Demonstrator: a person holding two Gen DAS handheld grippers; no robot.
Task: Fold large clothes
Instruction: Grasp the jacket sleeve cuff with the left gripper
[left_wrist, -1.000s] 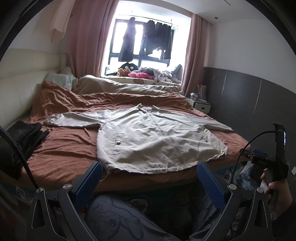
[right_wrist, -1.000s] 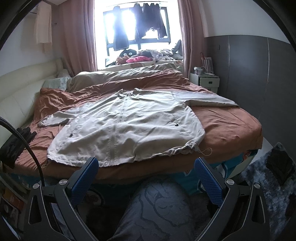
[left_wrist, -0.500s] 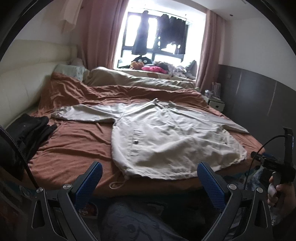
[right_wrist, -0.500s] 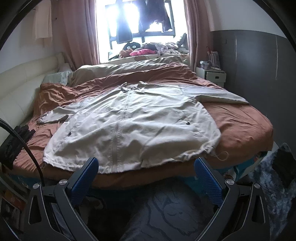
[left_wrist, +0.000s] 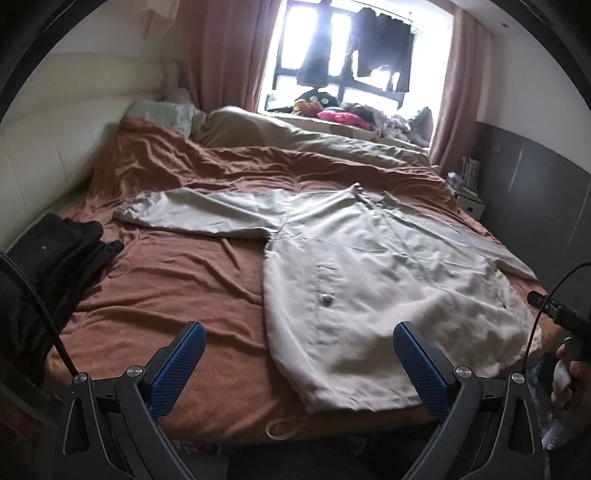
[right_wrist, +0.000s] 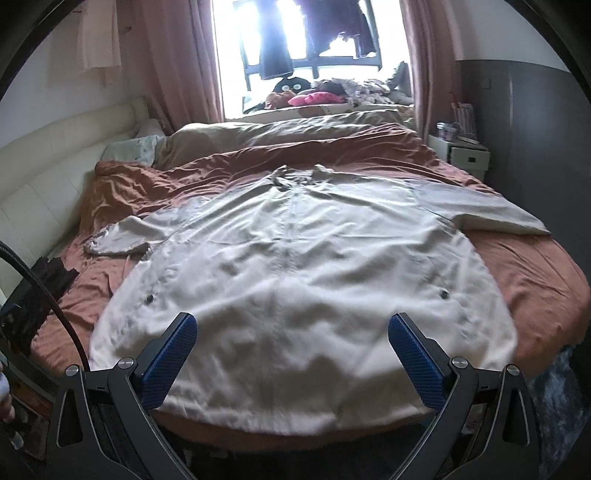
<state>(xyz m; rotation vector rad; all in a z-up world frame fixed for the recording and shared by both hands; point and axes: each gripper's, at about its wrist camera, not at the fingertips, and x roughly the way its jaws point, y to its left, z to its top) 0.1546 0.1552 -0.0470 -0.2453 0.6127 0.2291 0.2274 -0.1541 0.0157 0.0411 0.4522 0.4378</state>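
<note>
Jacket (right_wrist: 295, 280), pale beige and long, lies face up and spread flat on the rust-brown bed sheet (left_wrist: 177, 273), hem at the near bed edge, collar toward the window, both sleeves extended sideways.

Left tongs (left_wrist: 299, 354) are released and empty, hovering over the near left corner of the hem. Right tongs (right_wrist: 291, 350) are likewise released and empty, above the middle of the hem. No fold is begun.

Risks, as judged:
- Thin, slippery-looking cloth may bunch or slide off the bed edge if the hem is dragged rather than lifted.
- A pinch taken too deep could catch the sheet beneath along with the jacket.
- The hem drawcord loop (left_wrist: 284, 428) hangs loose at the left corner and could snag a finger of the tongs.
- The left sleeve (left_wrist: 199, 216) ends near a dark garment pile (left_wrist: 55, 254); a careless sweep could tangle them.

Limits of view: the near hem is blurred in the right wrist view; the zip and pocket snaps are only faintly legible; the bed front and floor are hidden behind the tongs' frames.
</note>
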